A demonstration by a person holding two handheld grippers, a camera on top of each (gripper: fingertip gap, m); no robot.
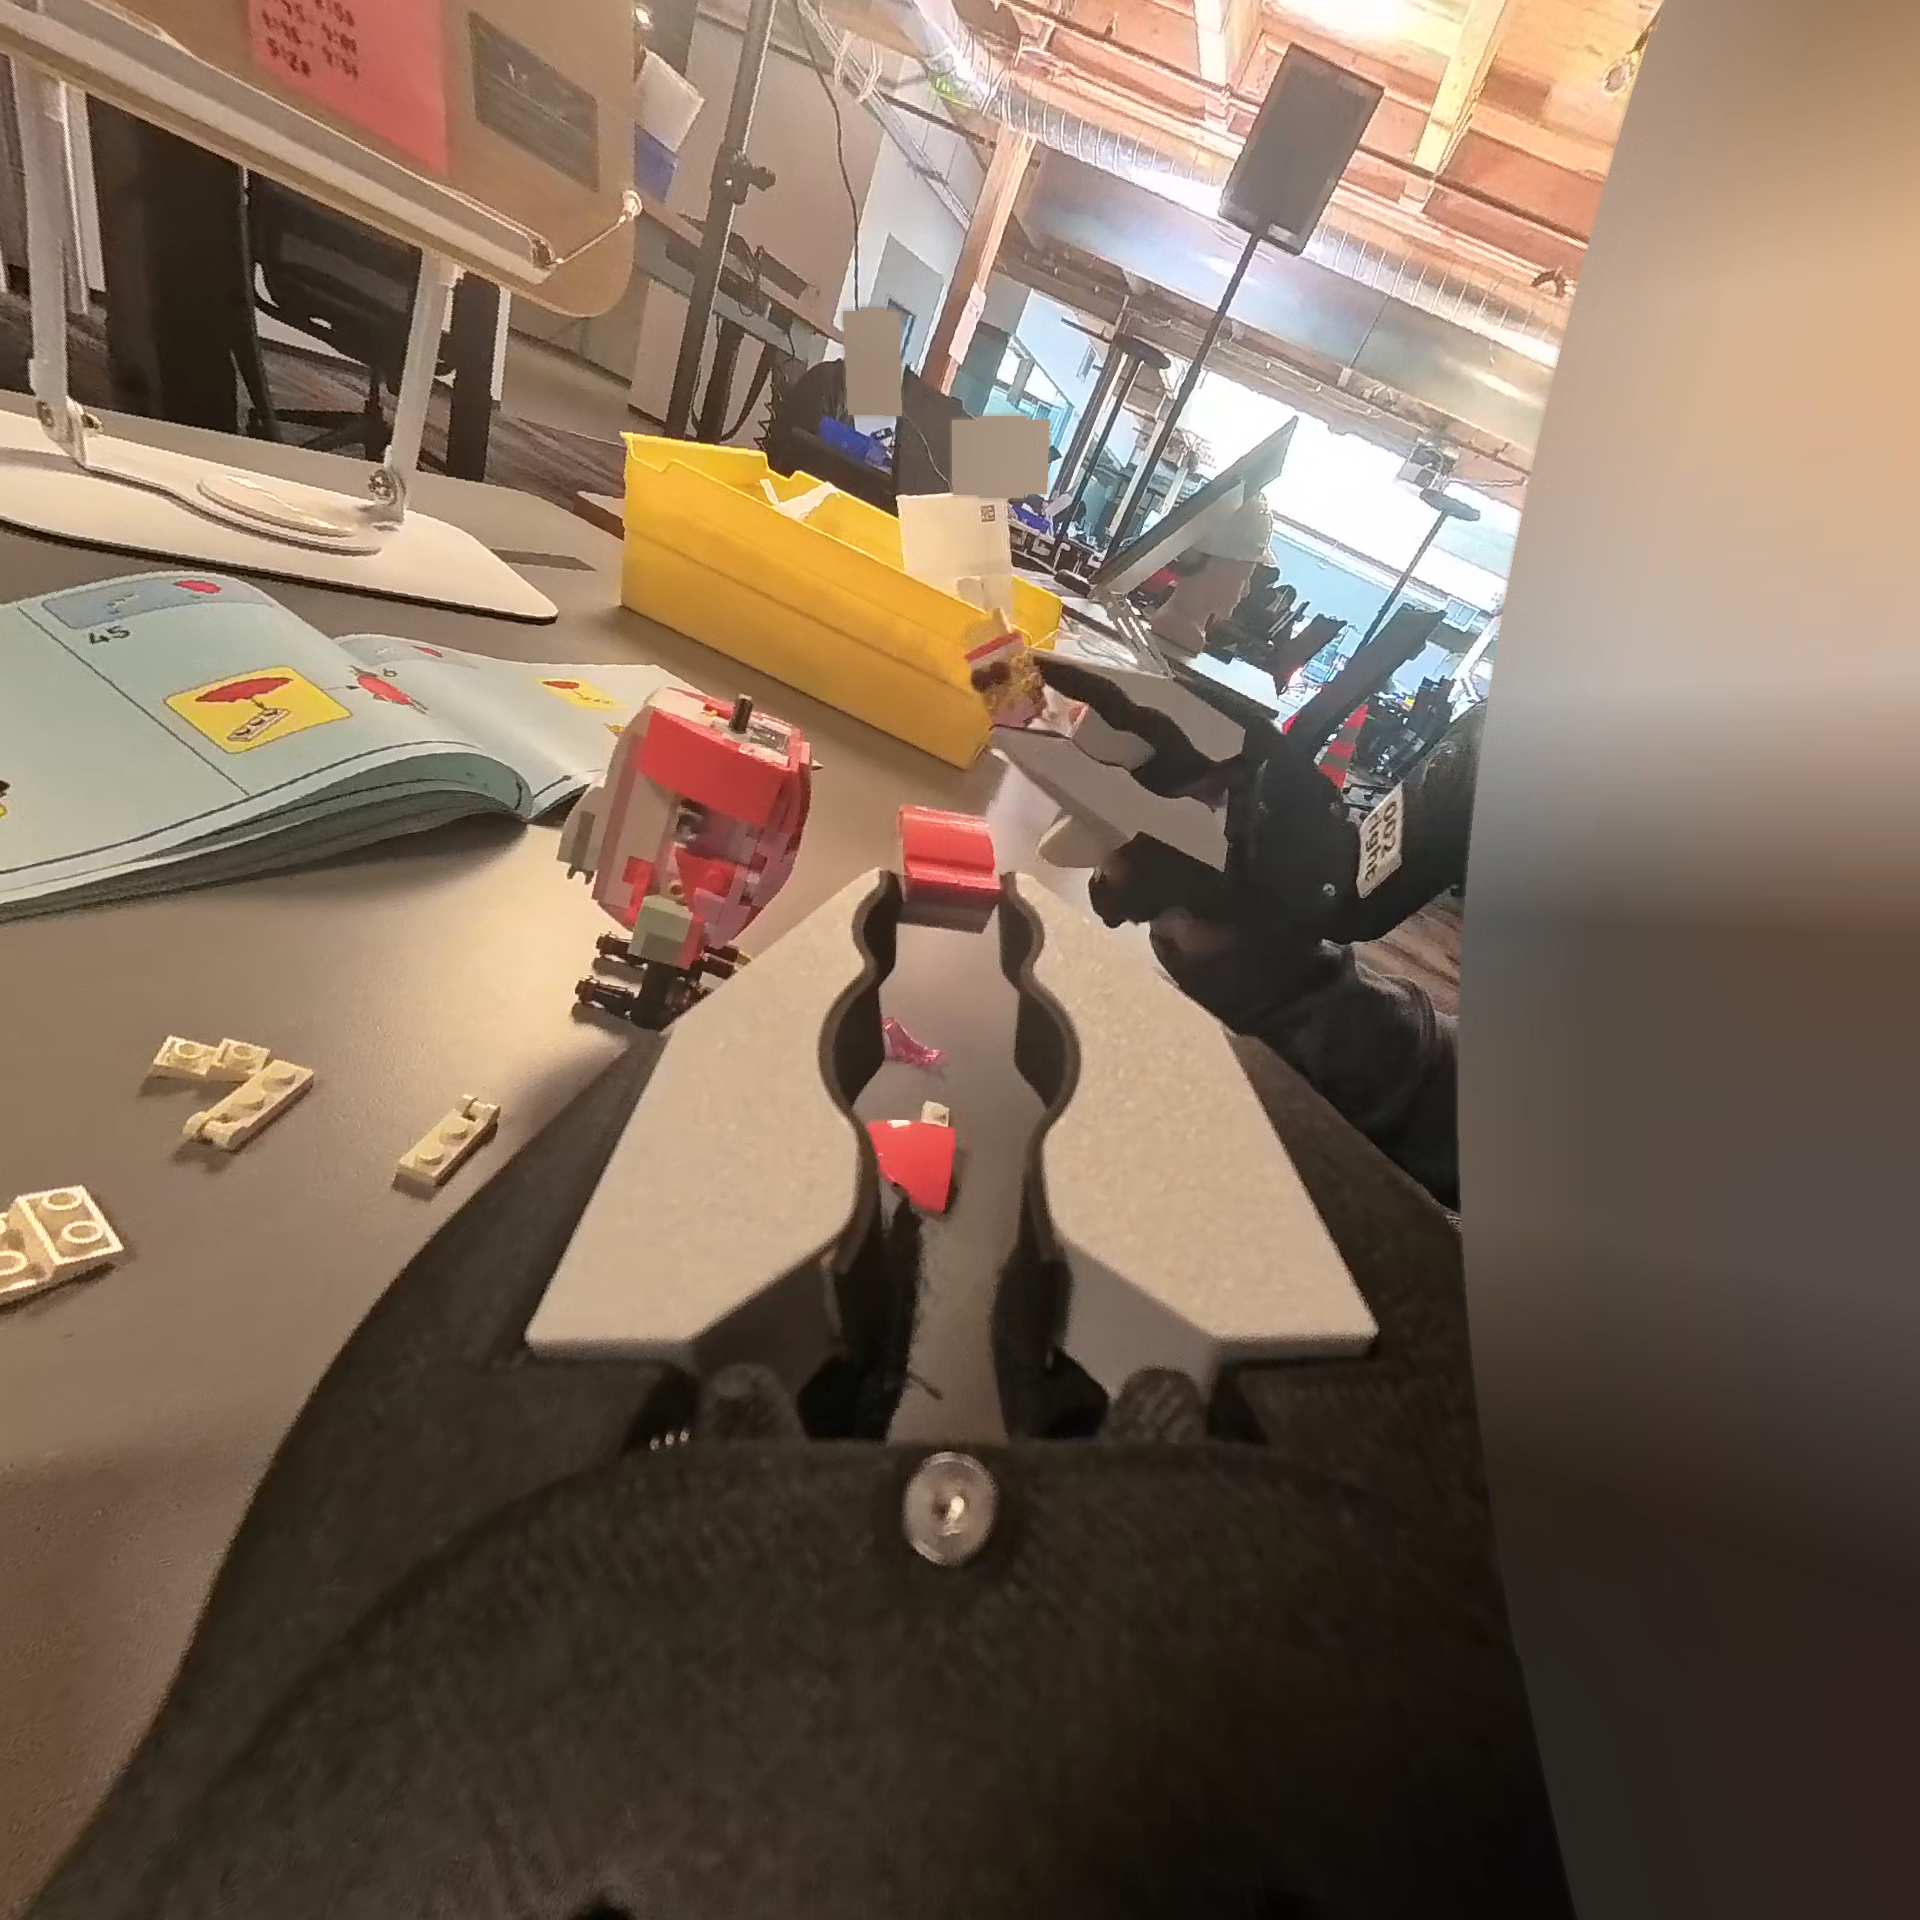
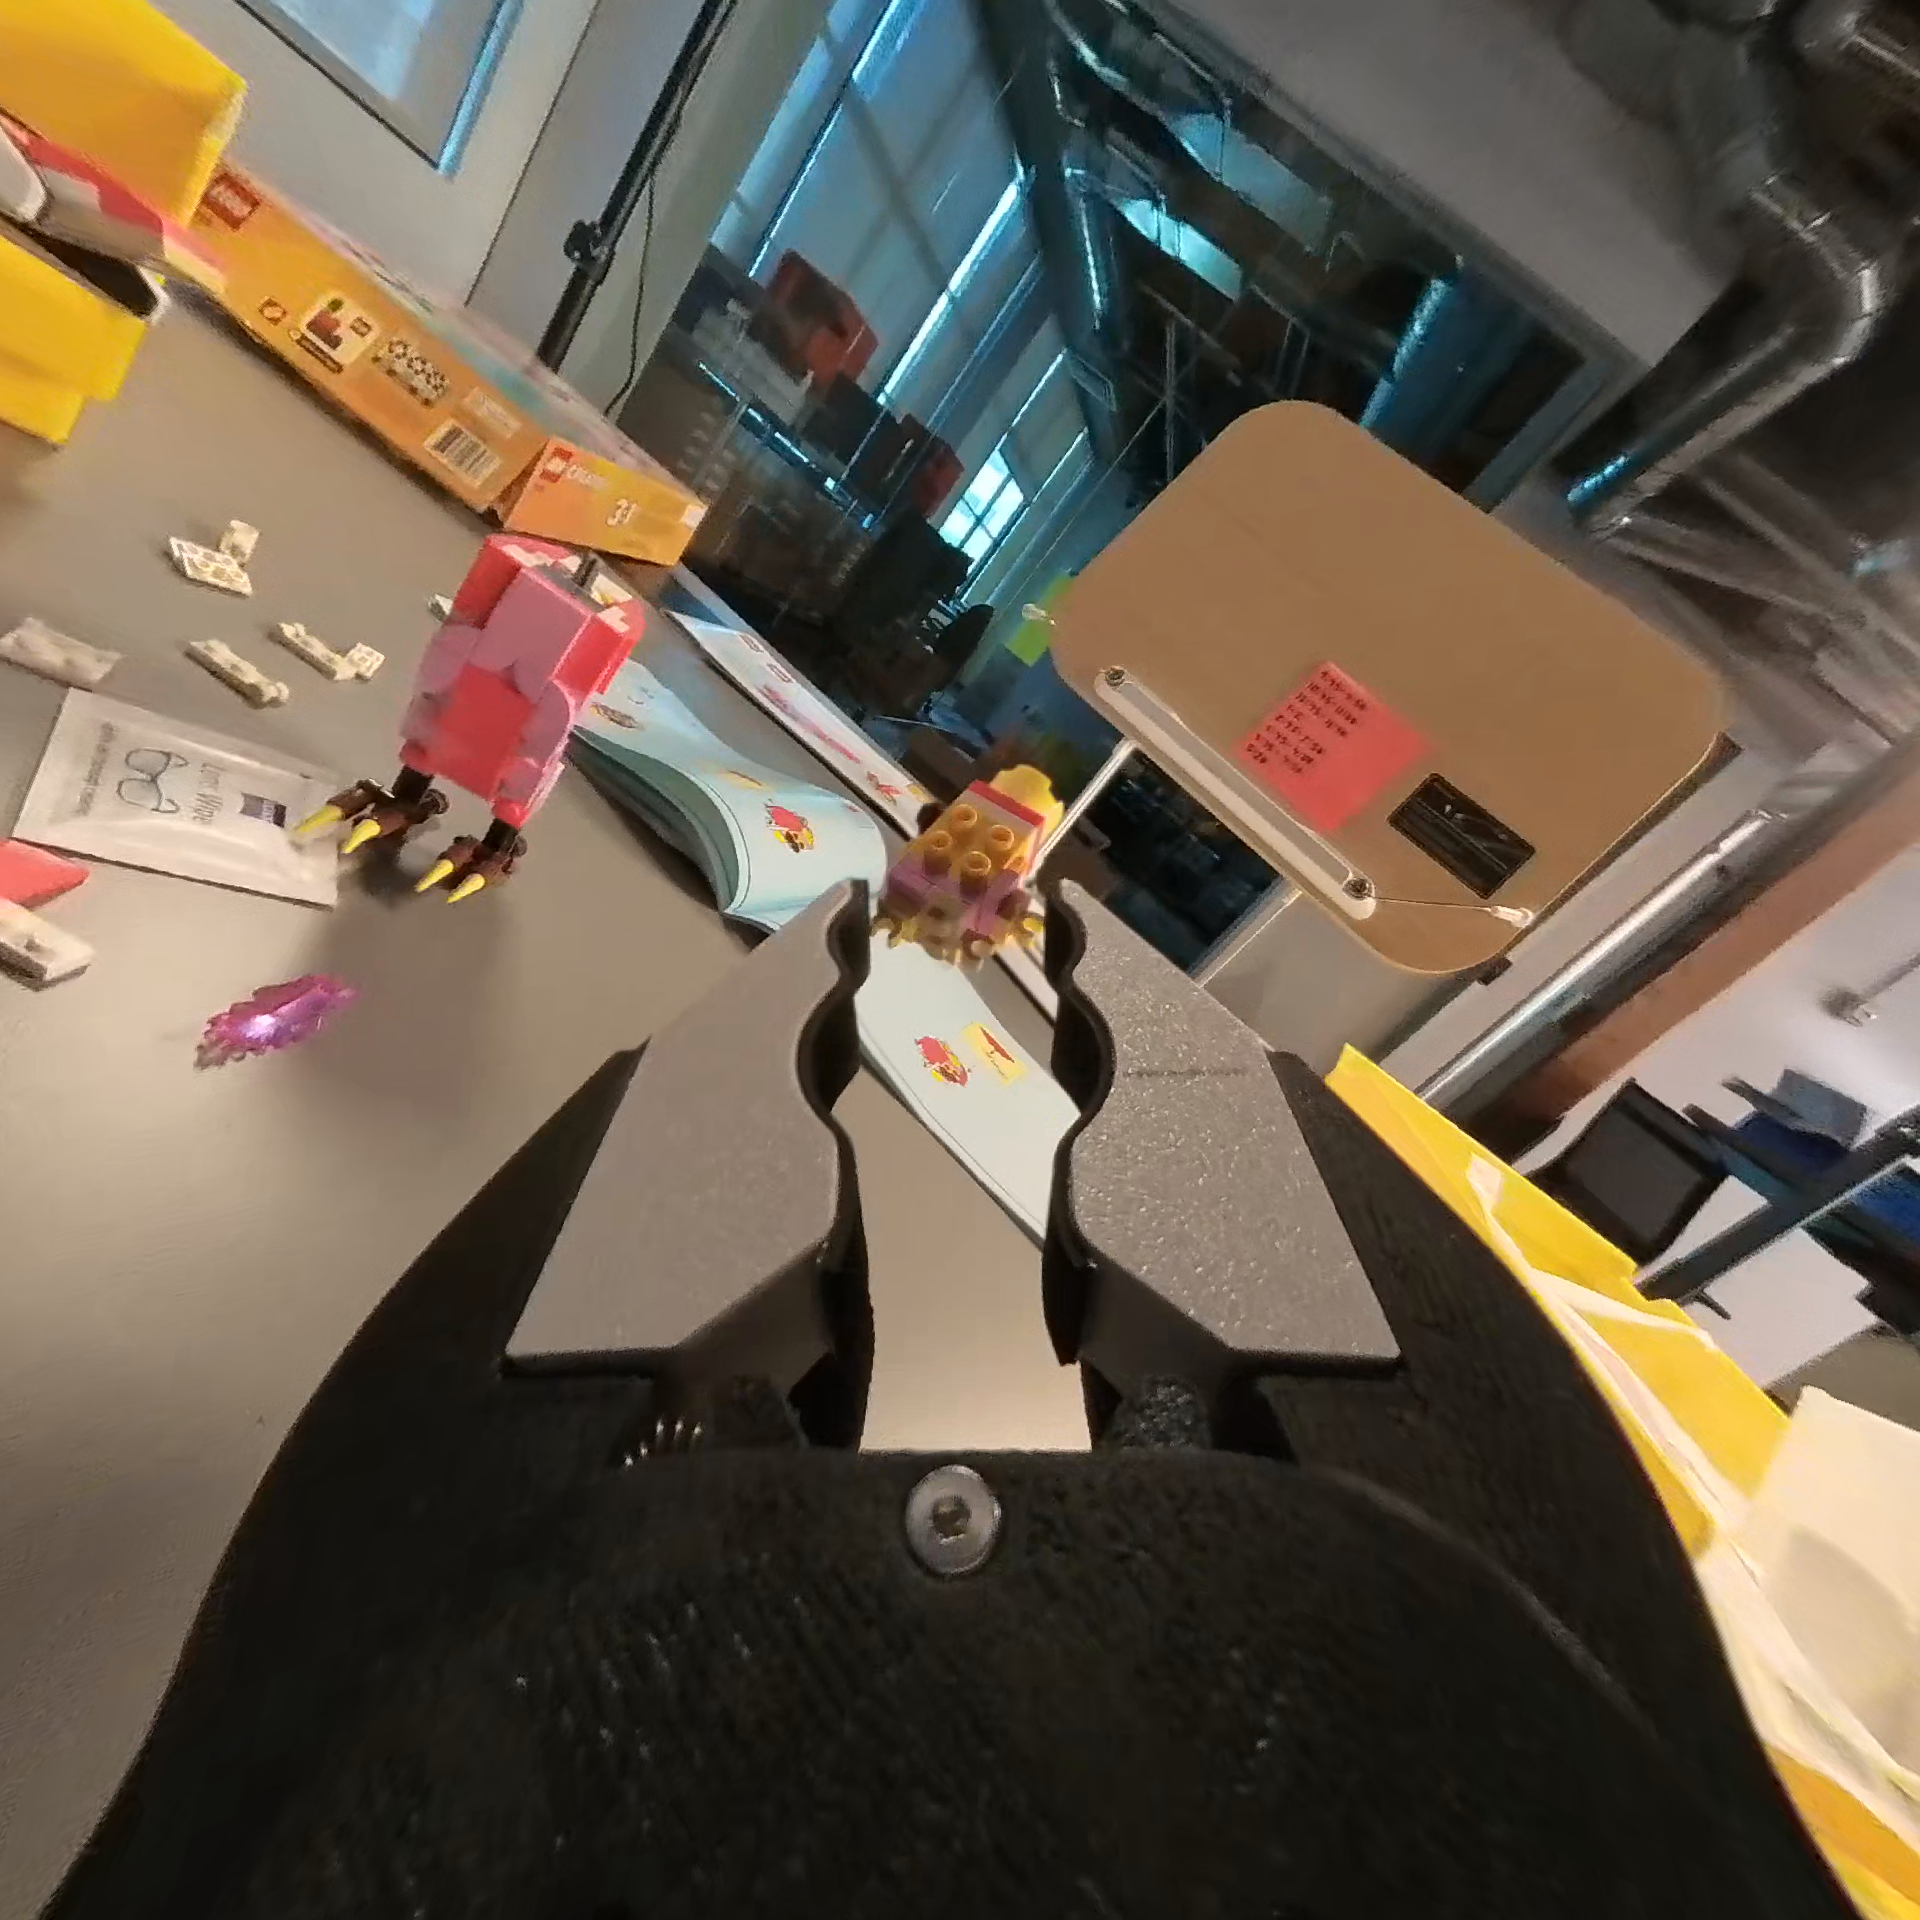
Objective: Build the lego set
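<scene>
Over table: left claw (image 1: 948, 883) pinches red brick (image 1: 943, 854); right claw (image 2: 954, 902) grips yellow-pink assembly (image 2: 961, 868).

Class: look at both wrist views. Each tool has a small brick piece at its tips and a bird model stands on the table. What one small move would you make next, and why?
Probably bring the left tool, clamped on the red and grey brick piece, a little left toward the red and pink bird model. The model stands upright and untouched, apart from that piece, while the right tool has the small pink and yellow assembly at its tips.

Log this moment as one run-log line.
left gripper: shut on red brick piece | right gripper: shut on small pink-and-yellow brick build | pink bird model: standing on table
</scene>
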